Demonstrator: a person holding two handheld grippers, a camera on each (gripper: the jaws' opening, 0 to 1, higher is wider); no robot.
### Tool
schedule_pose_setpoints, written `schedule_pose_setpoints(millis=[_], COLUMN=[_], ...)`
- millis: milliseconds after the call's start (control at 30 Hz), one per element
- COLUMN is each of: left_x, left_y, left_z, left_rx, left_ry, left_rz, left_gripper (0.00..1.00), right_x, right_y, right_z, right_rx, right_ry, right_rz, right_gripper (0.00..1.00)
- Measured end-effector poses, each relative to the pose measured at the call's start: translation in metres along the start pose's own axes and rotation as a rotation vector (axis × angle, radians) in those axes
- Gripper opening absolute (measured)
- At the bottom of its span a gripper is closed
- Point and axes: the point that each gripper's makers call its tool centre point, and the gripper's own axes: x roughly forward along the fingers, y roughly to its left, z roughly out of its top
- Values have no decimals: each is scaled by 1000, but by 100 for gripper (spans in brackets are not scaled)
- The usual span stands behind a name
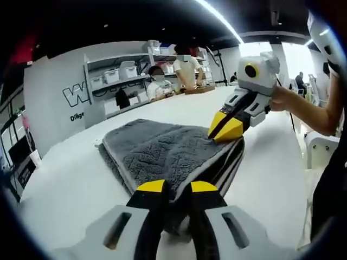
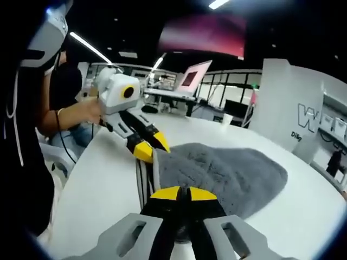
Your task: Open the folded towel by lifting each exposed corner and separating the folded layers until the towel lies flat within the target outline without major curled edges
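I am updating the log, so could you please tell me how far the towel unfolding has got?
Nothing is unfolded yet: the grey towel lies folded in stacked layers on the white table. In hand: the left gripper and right gripper each pinch a corner. Left: separate layers, spread flat.

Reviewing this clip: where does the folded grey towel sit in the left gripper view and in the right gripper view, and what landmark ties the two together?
Left gripper view: grey towel lies centre, on the white table, above the view's own jaws.
Right gripper view: the towel lies centre-right, beyond the jaws.
Shared landmark: the white wall panel with a large "W".
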Motion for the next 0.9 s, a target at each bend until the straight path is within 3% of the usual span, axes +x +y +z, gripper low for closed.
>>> schedule_pose_setpoints(millis=[133, 333, 467, 567, 900], left_x=[1, 1, 1, 1, 2], left_y=[0, 1, 1, 1, 1], left_z=[-2, -2, -1, -1, 1], left_rx=[-60, -103, -199, -196, -158], left_ry=[-44, -64, -101, -104, -82], left_rz=[19, 27, 21, 22, 47], left_gripper=[14, 14, 15, 14, 13], right_x=[0, 1, 0, -2, 3], right_y=[1, 4, 4, 2, 3], right_z=[-3, -8, -8, -6, -3], right_rx=[17, 46, 62, -1, -21], right_ry=[-3, 0, -20, -27, -8], right_rz=[-2, -3, -18, -53, -59], right_gripper=[0, 0, 0, 0, 0])
